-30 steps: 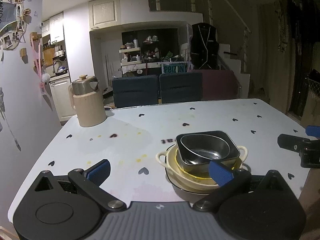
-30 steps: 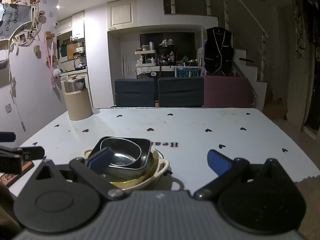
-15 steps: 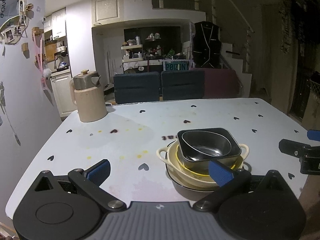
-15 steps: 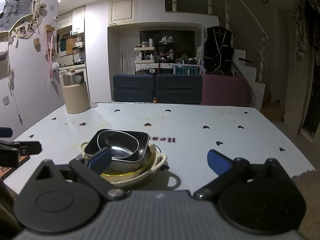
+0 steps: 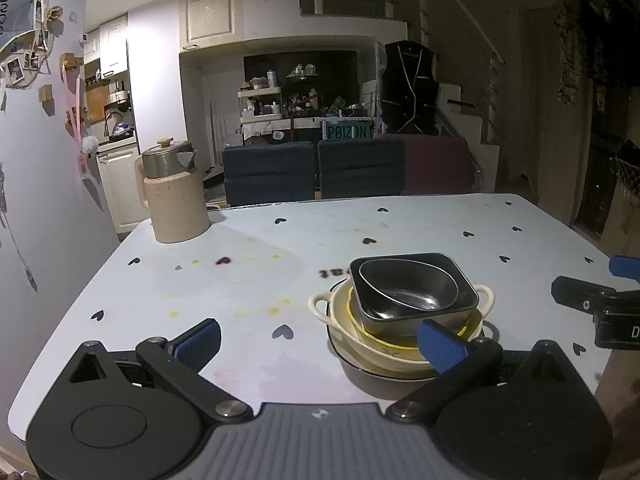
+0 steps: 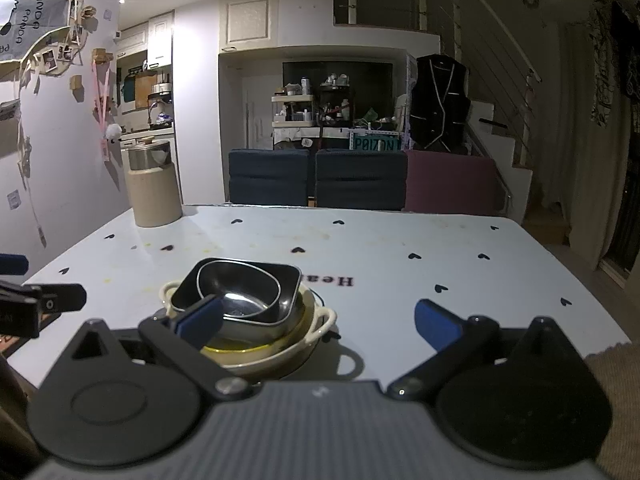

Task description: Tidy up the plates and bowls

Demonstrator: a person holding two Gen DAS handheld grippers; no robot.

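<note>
One stack of dishes stands near the table's front edge: a steel bowl nested in a dark square bowl, inside a cream two-handled dish, on a dark plate. From the right wrist the same steel bowl and cream dish sit low and left. My left gripper is open, the stack just beyond its right finger. My right gripper is open too, the stack behind its left finger. Neither holds anything.
A beige jug with a steel lid stands at the table's far left corner. The white table has black heart marks and small stains. Dark chairs line the far edge. The other gripper shows at each view's side.
Both grippers have drawn back and risen slightly, so the stack sits a little farther off in each view. The dishes have not moved.
</note>
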